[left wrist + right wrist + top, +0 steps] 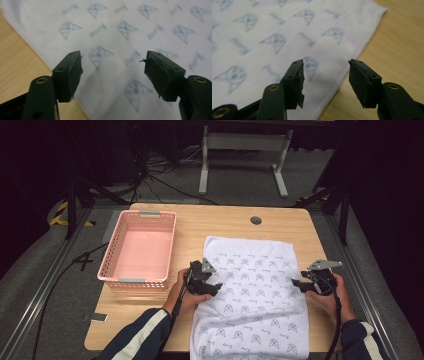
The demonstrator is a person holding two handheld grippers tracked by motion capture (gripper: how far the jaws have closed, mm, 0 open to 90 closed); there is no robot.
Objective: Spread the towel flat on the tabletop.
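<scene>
A white towel (pixel 252 295) printed with a blue pattern is laid flat across the right half of the wooden table (pixel 210 222), its near end hanging over the table's front edge. The left gripper (pixel 212 287) is held at the towel's left edge, jaws spread wide and empty; in the left gripper view the hem (pixel 50 62) is seen running beneath the left jaw. The right gripper (pixel 298 285) is positioned at the opposite edge, jaws likewise wide with nothing between them, the right hem (pixel 352 62) lying under the gap. This mirrored placement is judged to be preparation for gripping both side edges for a fold. A pink basket (pixel 137 247) stands empty just beside the towel, at left, presumably as the destination.
</scene>
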